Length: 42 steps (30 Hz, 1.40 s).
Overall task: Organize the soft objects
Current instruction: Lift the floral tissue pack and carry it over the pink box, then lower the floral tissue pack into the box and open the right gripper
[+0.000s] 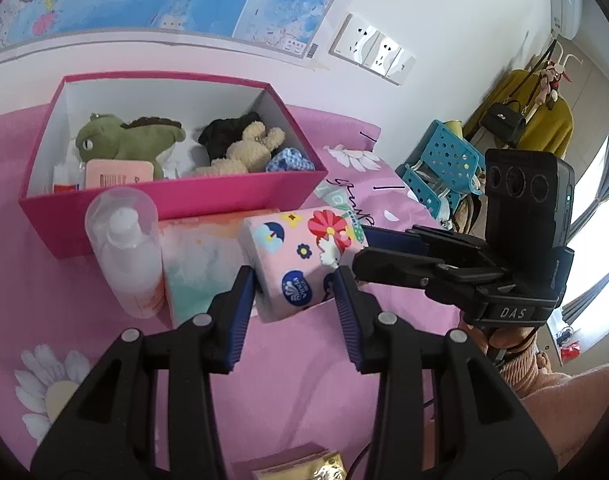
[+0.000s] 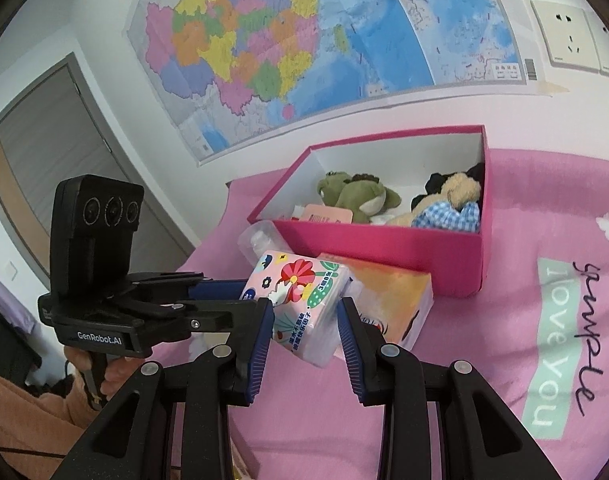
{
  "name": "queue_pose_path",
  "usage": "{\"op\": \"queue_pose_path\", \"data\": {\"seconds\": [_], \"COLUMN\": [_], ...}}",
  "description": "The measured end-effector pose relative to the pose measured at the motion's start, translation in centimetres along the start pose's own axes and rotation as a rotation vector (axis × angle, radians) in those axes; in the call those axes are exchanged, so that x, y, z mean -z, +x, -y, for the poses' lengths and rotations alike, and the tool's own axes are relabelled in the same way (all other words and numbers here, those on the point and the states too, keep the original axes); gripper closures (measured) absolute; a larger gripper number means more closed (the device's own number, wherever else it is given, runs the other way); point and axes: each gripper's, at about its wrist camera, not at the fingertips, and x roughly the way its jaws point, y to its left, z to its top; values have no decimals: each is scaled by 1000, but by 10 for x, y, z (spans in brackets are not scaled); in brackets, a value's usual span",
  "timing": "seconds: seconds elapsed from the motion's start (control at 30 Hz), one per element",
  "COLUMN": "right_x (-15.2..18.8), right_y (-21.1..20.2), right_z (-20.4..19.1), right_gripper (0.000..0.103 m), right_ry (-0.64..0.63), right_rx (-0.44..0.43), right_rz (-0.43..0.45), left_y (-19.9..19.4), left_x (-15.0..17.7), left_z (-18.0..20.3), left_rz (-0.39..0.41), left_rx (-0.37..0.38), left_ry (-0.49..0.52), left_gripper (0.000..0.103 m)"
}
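Observation:
A pink floral tissue pack hangs just above the pink bedsheet. My left gripper is shut on one end of it, and my right gripper is shut on the other end. Behind the pack stands an open pink box. Inside it lie a green plush, a beige plush bear, something black and a blue gingham cloth.
A pastel tissue box and a clear-capped bottle lie against the box's front wall. A blue perforated basket stands beyond the bed's right edge. A gold-wrapped item lies near me. A wall with a map is close behind.

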Motion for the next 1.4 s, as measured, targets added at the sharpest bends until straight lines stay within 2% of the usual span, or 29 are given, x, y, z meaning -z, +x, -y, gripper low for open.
{"op": "queue_pose_path", "data": {"seconds": [1.4], "right_x": [-45], "right_y": [12], "right_z": [12], "right_gripper": [69], "right_ry": [-15], "right_rx": [6], "right_rz": [63], "left_y": [11], "left_x": [-44], "left_z": [-11], "left_rz": [17], "left_rx": [-56], "left_ry": [32], "left_gripper": [61]}}
